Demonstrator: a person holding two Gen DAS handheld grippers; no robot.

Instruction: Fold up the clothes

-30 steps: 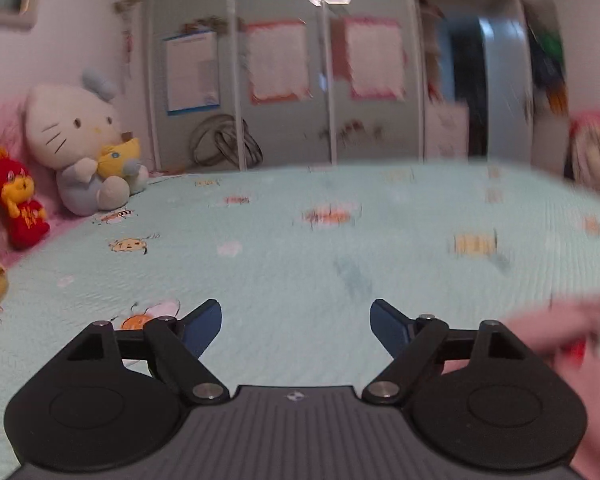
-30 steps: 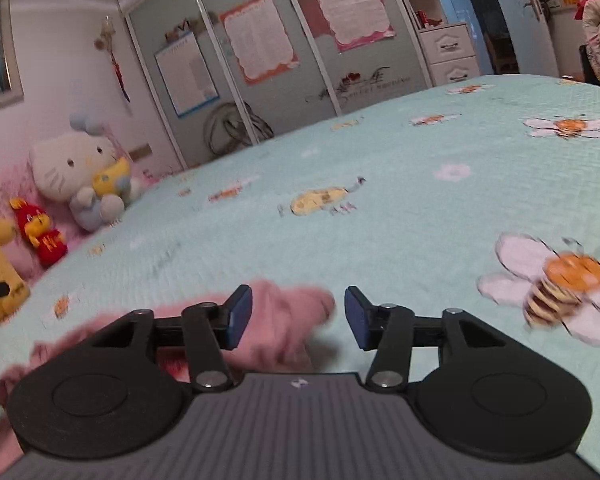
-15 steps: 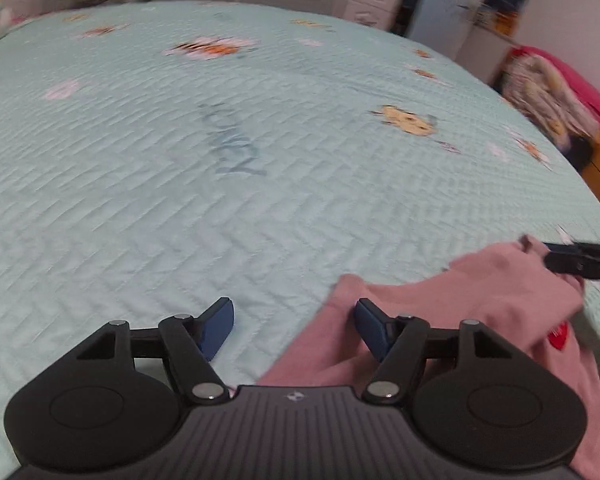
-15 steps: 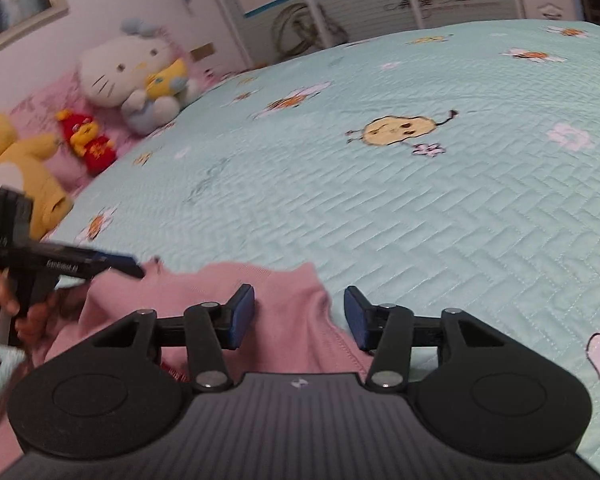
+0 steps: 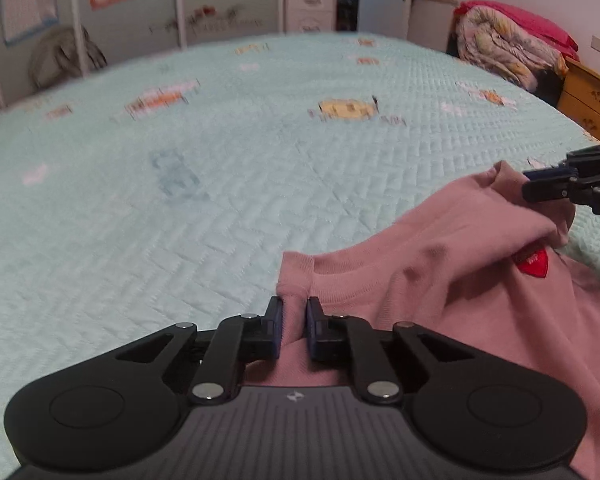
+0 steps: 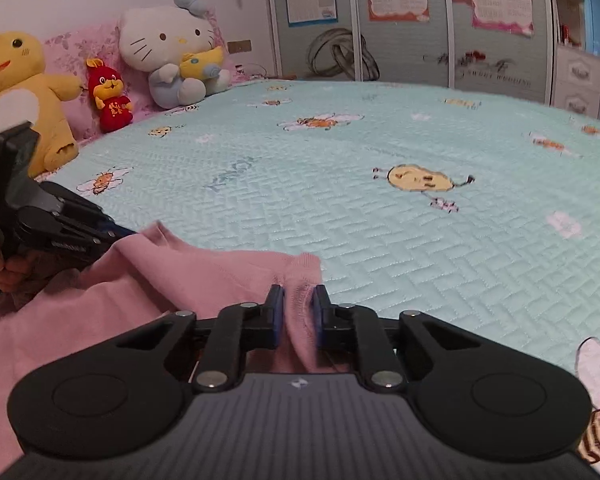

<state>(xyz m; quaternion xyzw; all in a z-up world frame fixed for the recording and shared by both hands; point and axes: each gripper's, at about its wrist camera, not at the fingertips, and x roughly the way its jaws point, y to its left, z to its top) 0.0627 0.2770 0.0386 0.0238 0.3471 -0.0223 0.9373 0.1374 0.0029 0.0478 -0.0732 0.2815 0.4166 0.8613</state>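
Left wrist view: pink knit sweatshirt (image 5: 440, 280), soft jersey with a ribbed edge and a small red shield patch (image 5: 534, 262), lies rumpled on the near part of the mint-green quilted bedspread (image 5: 180, 200), which has a herringbone stitch with bee and flower prints. Left tongs (image 5: 295, 314) have just been closing and now pinch a bunched ribbed corner of the sweatshirt between the blue pads, pointing down toward the bedspread. Right tongs (image 5: 540, 184) reach in across the sweatshirt from its far right side, pressed onto another raised edge.

Right wrist view: right tongs (image 6: 298, 304), also just closed, clamp a gathered fold of sweatshirt (image 6: 204, 276). Left tongs (image 6: 116, 232) grip the sweatshirt's left corner, a person's hand (image 6: 4, 268) wrapped around the handle. Plush toys sit beyond the sweatshirt, at the bedspread's (image 6: 380, 240) far left edge.
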